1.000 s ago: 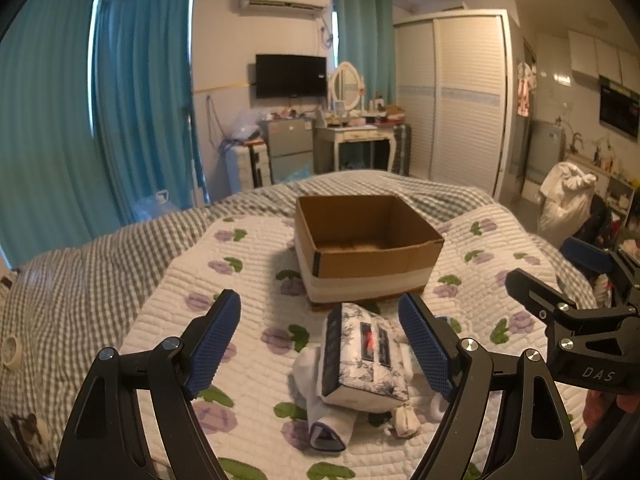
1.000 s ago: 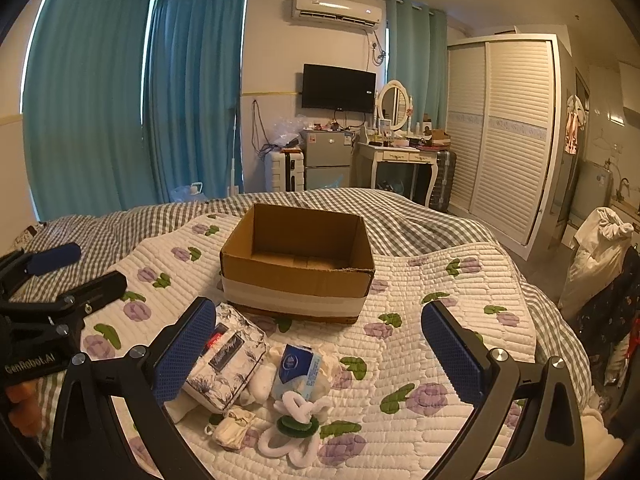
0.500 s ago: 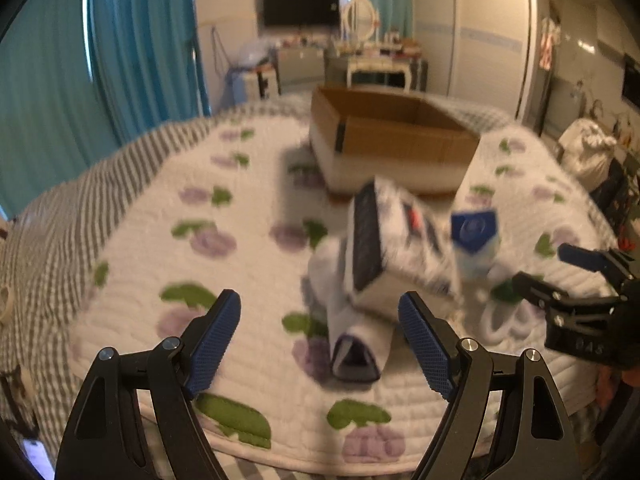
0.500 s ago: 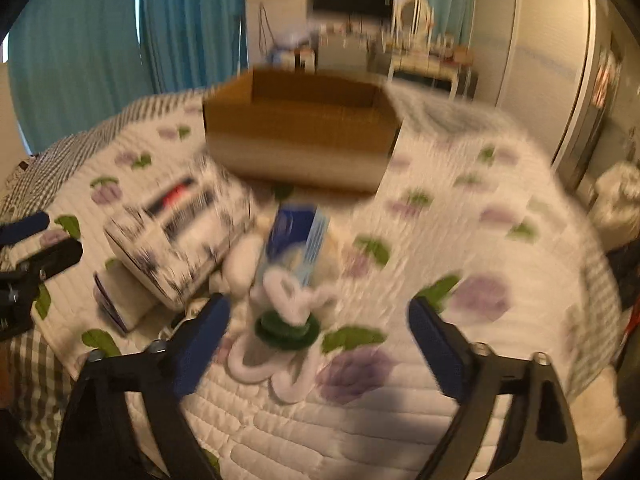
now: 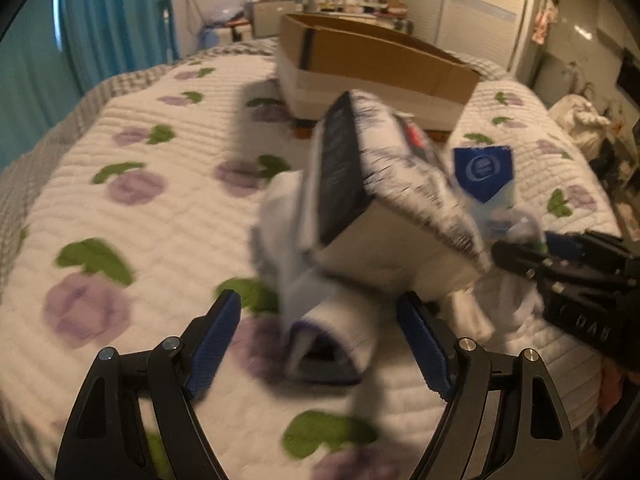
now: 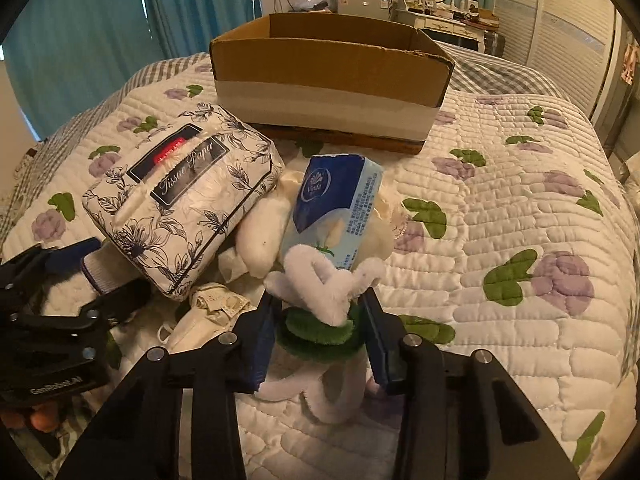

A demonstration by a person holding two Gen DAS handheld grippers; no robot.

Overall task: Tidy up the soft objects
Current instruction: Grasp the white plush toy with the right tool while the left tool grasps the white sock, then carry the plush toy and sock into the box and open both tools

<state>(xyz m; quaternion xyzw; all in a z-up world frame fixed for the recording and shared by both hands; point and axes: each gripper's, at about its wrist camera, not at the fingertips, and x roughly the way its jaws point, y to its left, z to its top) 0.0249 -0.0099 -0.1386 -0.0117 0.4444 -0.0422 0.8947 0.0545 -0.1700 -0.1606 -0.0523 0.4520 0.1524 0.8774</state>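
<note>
Closing on the plush toy (image 6: 320, 308), the right gripper (image 6: 320, 332) has its jaws drawn in on either side of the toy's green middle; they have just been narrowing from a wide spread, and the pads look to be touching the fuzz, though how firmly I cannot tell. The toy reads as light, soft and floppy, so a pinch on that thick green part seems a better hold than the loose white loops. Just beyond the jaws leans a blue tissue pack (image 6: 336, 204), light and crushable, and to its left the floral tissue pack (image 6: 184, 196), bulkier but yielding. Farther on stands the open box (image 6: 332, 80), on the quilt (image 6: 520, 208).

The left gripper (image 5: 320, 340) hangs with jaws spread, empty, a rolled sock (image 5: 332, 336) between them but untouched. A second ago both grippers were higher and farther back, the pile small ahead and the box's inside in view.
</note>
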